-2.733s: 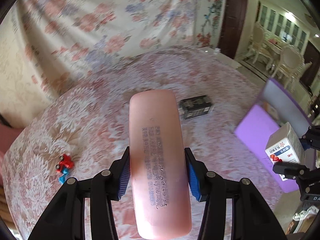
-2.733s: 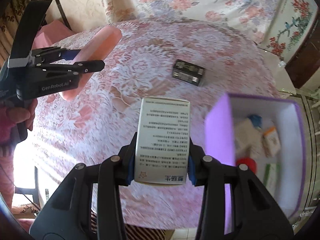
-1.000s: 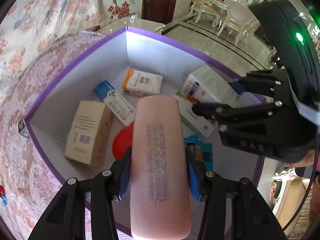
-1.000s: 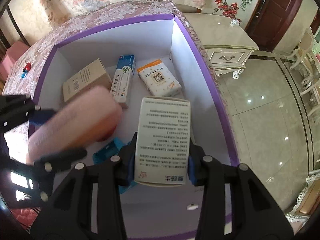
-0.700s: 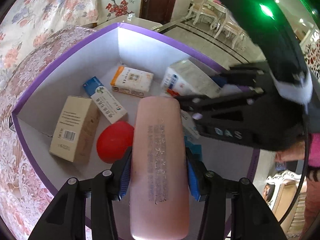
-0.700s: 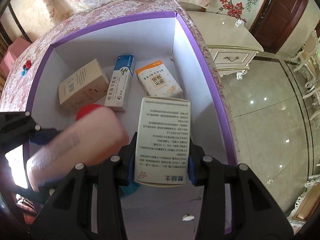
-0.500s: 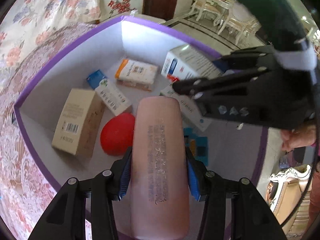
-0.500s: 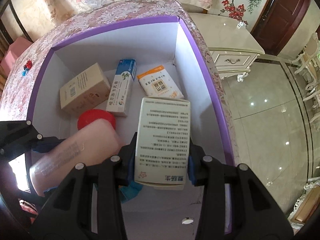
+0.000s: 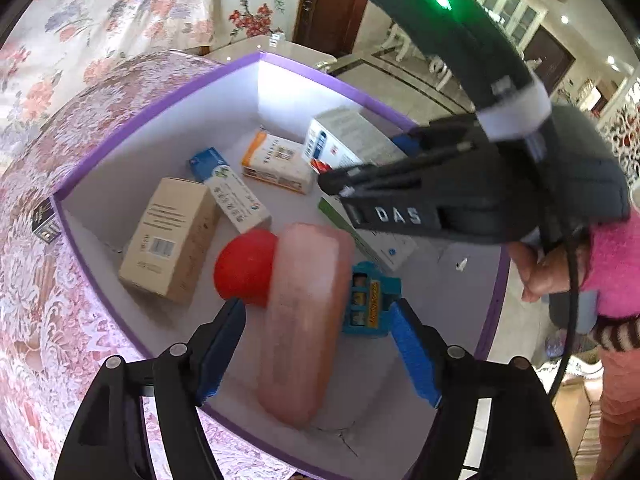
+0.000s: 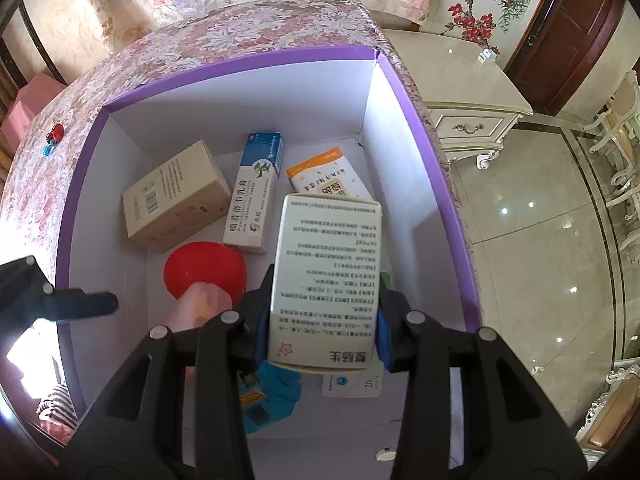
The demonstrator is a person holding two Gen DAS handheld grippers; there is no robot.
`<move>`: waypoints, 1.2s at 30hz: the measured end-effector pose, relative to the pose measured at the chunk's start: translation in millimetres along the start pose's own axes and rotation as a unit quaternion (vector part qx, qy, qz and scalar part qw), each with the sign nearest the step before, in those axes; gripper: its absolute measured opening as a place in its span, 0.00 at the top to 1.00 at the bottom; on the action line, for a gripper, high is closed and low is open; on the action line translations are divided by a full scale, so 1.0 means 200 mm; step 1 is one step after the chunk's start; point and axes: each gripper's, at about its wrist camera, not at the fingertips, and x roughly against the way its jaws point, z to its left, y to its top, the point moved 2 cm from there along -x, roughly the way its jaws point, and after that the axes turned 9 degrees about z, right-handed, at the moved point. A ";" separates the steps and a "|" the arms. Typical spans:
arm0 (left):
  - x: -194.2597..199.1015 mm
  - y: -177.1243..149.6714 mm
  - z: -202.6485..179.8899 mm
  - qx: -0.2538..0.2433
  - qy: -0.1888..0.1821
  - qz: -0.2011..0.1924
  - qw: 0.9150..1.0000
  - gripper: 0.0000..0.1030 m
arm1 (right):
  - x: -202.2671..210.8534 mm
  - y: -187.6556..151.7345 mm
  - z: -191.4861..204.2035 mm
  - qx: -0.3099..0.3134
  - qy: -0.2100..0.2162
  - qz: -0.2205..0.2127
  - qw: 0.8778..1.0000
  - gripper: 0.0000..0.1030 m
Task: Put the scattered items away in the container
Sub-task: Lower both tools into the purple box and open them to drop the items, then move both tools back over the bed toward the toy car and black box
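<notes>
Our left tool is opening, dropping the pink case into the purple box; our right tool holds the white carton, which we should lower beside the case before releasing.

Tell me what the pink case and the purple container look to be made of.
Pink case: probably hard plastic with a smooth satin finish; rounded ends, soft highlights, though motion blurs it. Purple container: apparently cardboard, matte white inside with a thin purple rim; flat creased walls and a folded corner seam.
</notes>
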 end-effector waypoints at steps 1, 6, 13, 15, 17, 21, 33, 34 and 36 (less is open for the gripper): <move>0.01 0.00 0.01 0.004 -0.002 -0.003 1.000 0.26 | 0.00 0.00 0.01 0.001 0.001 0.001 1.000 0.57; 0.08 0.00 0.07 0.015 -0.002 -0.020 1.000 0.23 | -0.03 0.02 0.03 0.001 0.010 0.011 1.000 0.56; 0.17 0.01 0.18 0.034 -0.005 -0.043 0.998 0.19 | 0.00 0.02 0.03 -0.012 0.005 0.009 1.000 0.49; 0.18 0.01 0.22 0.041 -0.006 -0.047 0.998 0.18 | 0.01 0.01 0.04 -0.012 0.002 0.008 1.000 0.49; 0.18 0.01 0.24 0.044 -0.005 -0.049 0.998 0.16 | 0.03 0.01 0.05 -0.012 -0.001 0.007 1.000 0.49; 0.20 -0.01 0.29 0.047 0.001 -0.051 0.998 0.15 | 0.06 0.01 0.07 -0.015 -0.002 0.002 1.000 0.46; 0.30 -0.19 0.60 0.070 0.024 -0.070 0.995 0.00 | 0.23 0.08 0.33 0.018 -0.015 -0.024 0.999 0.34; 0.30 -0.21 0.64 0.074 0.025 -0.068 0.995 0.00 | 0.23 0.09 0.37 0.024 -0.016 -0.024 0.999 0.34; 0.31 -0.26 0.73 0.084 0.032 -0.066 0.994 0.00 | 0.24 0.12 0.45 0.038 -0.018 -0.025 0.999 0.33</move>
